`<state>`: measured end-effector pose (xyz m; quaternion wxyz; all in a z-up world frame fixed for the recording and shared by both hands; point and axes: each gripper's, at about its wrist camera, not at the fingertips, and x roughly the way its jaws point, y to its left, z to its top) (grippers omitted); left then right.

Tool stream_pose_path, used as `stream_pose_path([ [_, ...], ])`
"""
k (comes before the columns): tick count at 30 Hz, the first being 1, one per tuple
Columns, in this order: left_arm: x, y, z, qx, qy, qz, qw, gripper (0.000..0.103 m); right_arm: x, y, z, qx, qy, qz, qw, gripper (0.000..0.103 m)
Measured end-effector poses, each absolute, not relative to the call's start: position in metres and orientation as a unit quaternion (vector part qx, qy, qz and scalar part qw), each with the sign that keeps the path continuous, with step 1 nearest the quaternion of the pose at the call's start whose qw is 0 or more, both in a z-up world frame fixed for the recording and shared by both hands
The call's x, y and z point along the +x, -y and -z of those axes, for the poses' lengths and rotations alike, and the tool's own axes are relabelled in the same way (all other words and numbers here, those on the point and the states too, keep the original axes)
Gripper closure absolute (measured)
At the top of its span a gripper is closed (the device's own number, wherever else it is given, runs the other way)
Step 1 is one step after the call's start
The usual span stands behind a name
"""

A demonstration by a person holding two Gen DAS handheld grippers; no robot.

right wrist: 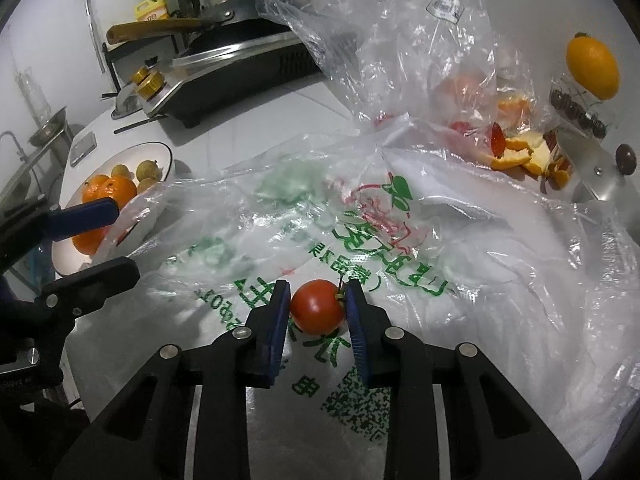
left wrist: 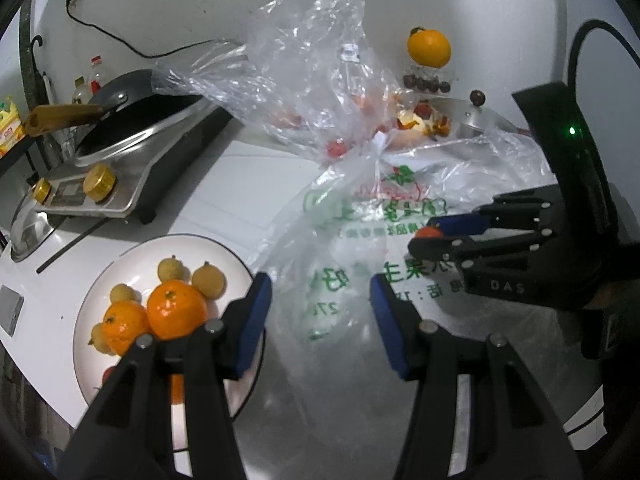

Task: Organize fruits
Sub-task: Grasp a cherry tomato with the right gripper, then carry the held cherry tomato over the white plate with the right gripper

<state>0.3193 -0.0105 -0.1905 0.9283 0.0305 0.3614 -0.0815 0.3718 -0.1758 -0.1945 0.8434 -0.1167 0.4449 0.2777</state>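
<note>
Right wrist view, left to right: plate [right wrist: 162, 151] of oranges [right wrist: 120, 190] far left of the right gripper [right wrist: 317, 307], with the left gripper [right wrist: 105, 240] in front of it, jaws apart and nothing between them. At centre, the right gripper is closed on a small tomato [right wrist: 316, 306], blue pads touching both flanks, just above the printed bag [right wrist: 400, 240]. Judgement: tomato is light, smooth, thin-skinned, bruises easily; grip across its widest part, gently, stem [right wrist: 340, 294] clear of the pad. Bag is slick and crinkly, poor footing. Peels [right wrist: 524, 156] lie far right.
</note>
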Motion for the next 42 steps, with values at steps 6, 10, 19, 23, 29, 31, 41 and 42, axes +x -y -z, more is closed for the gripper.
stream_pose_path([
  [6,0.308,0.006,0.183,0.028,-0.353,0.08,0.932,0.05,0.361,0.172,0.184,-0.123,-0.435,-0.278,0.848,0.073],
  [10,0.299,0.002,0.179,0.026,-0.347,0.079,0.934,0.05,0.352,0.169,0.175,-0.125,-0.427,-0.278,0.851,0.073],
  [19,0.277,-0.005,0.17,0.021,-0.332,0.079,0.94,0.05,0.328,0.161,0.154,-0.133,-0.408,-0.282,0.858,0.073],
  [23,0.265,-0.012,0.166,0.013,-0.325,0.078,0.942,0.05,0.318,0.156,0.146,-0.137,-0.401,-0.284,0.86,0.073],
  [29,0.25,-0.025,0.165,0.002,-0.319,0.076,0.945,0.05,0.303,0.143,0.136,-0.149,-0.395,-0.287,0.86,0.073],
  [31,0.245,-0.031,0.165,0.001,-0.317,0.075,0.945,0.05,0.299,0.137,0.133,-0.152,-0.391,-0.288,0.861,0.073],
  [41,0.224,-0.068,0.167,-0.013,-0.312,0.053,0.948,0.05,0.28,0.104,0.126,-0.159,-0.384,-0.302,0.858,0.073],
  [42,0.221,-0.072,0.168,-0.015,-0.313,0.05,0.948,0.05,0.279,0.101,0.126,-0.162,-0.383,-0.304,0.857,0.073],
])
